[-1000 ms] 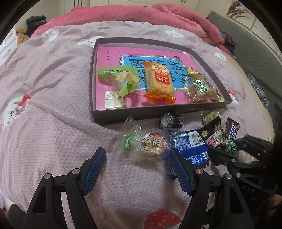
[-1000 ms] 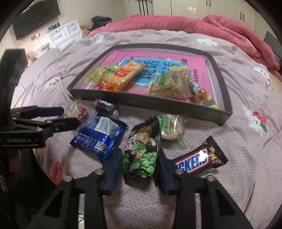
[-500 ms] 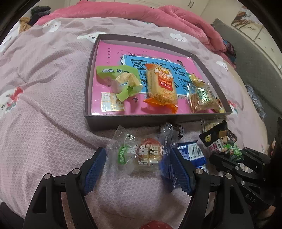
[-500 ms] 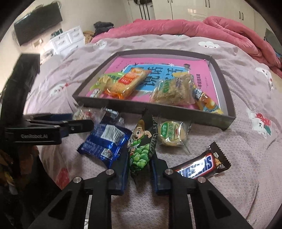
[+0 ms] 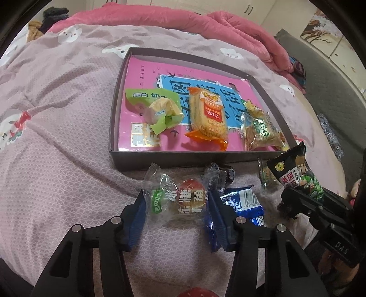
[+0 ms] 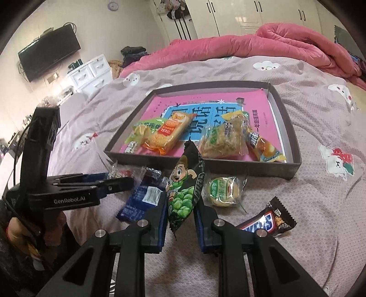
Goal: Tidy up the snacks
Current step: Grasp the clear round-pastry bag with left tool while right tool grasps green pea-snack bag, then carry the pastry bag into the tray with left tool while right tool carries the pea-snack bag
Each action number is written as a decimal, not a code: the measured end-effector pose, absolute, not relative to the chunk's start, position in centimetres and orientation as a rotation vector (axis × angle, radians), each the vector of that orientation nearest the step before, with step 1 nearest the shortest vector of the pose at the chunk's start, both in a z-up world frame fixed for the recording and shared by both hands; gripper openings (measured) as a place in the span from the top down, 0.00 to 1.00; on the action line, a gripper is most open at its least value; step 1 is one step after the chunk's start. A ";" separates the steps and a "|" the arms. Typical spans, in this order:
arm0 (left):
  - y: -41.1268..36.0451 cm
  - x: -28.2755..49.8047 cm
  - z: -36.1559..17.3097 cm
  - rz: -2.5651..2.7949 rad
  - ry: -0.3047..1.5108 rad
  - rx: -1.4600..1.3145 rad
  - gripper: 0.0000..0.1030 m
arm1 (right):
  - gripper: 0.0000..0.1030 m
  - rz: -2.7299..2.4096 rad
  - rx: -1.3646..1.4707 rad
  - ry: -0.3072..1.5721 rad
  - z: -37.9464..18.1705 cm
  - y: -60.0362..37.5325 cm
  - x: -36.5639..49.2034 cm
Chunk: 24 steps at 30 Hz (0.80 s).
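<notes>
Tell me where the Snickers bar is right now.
In the right wrist view the Snickers bar lies on the bedspread at lower right, outside the box, beside the round green-labelled cake.

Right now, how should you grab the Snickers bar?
Pinch the Snickers across its narrow middle, coming from above. It lies flat on the bedspread, long and slim, with clear space along both long sides; the crimped ends are flimsy.

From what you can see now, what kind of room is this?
Most likely a bedroom: the snacks lie on a bed sheet with a pink quilt behind, white wardrobes and a wall television.
</notes>
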State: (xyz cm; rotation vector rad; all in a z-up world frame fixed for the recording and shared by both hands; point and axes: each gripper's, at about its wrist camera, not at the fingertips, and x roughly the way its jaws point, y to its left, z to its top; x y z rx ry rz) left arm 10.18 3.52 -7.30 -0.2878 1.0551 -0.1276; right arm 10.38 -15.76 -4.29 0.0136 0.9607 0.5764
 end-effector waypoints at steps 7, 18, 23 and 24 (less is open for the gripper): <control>4.0 9.5 -6.5 -0.124 1.034 -0.291 0.50 | 0.79 0.592 0.029 0.932 -3.7 -15.7 10.4; 5.0 8.7 -3.3 -0.121 0.952 -0.332 0.50 | 0.79 0.597 0.050 0.892 -2.7 -16.0 10.3; 5.1 8.6 -1.9 -0.105 0.915 -0.324 0.50 | 0.79 0.599 0.063 0.874 -2.2 -16.2 10.4; 5.1 8.7 -1.7 -0.104 0.913 -0.324 0.50 | 0.79 0.599 0.067 0.871 -2.1 -16.3 10.4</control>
